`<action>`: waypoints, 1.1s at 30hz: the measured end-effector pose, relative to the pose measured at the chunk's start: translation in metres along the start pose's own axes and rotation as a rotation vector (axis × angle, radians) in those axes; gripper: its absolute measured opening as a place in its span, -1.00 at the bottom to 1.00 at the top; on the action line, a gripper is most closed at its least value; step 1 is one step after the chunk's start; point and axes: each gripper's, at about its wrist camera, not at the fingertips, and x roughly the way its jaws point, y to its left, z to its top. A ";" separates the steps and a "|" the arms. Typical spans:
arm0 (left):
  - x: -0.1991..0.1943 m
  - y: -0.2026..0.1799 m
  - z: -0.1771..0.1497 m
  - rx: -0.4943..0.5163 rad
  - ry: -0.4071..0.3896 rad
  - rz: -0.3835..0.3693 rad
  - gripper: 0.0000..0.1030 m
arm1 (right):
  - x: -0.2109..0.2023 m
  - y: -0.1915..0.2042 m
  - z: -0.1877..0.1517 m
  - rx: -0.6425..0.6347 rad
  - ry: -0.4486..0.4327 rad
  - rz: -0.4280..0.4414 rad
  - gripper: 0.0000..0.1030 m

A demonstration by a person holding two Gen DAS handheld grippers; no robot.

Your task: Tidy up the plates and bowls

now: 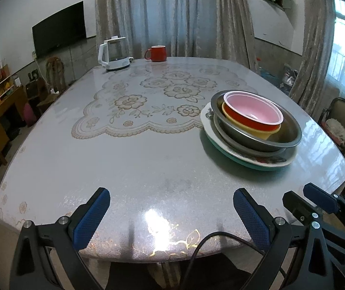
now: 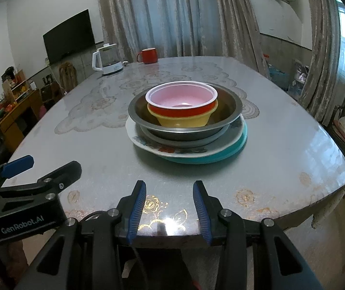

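Now, through the left wrist camera, I see my left gripper (image 1: pixel 171 213) low over the near edge of the tabletop (image 1: pixel 129 169), its fingers spread wide with nothing between them. The stack of dishes (image 1: pixel 252 130) sits off to the right, well apart from it.

Through the right wrist camera, my right gripper (image 2: pixel 170 209) has its fingers parted and empty, pointing at the stack. It is already nested: a pink-lined red bowl (image 2: pixel 182 100) in a yellow bowl (image 2: pixel 182 120), both inside a steel basin (image 2: pixel 184 133), on a floral plate (image 2: pixel 172 151) over a teal plate (image 2: pixel 211 158). I judge the plastic bowls light and rim-grippable, the steel slippery, the floral plate breakable. Tidied already or awaiting sorting, I cannot say.
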 end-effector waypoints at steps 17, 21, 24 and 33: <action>-0.001 -0.004 -0.002 0.020 -0.011 0.030 0.99 | 0.006 0.001 -0.001 0.003 0.017 0.003 -0.22; 0.000 -0.003 -0.002 0.019 -0.006 0.030 0.99 | 0.007 0.001 -0.001 0.000 0.021 0.001 -0.22; 0.001 -0.003 -0.002 0.021 -0.003 0.029 0.99 | 0.007 0.001 -0.001 0.001 0.024 -0.001 -0.22; 0.002 -0.006 -0.002 0.034 -0.009 0.040 0.99 | 0.011 -0.002 0.001 0.011 0.030 -0.003 -0.22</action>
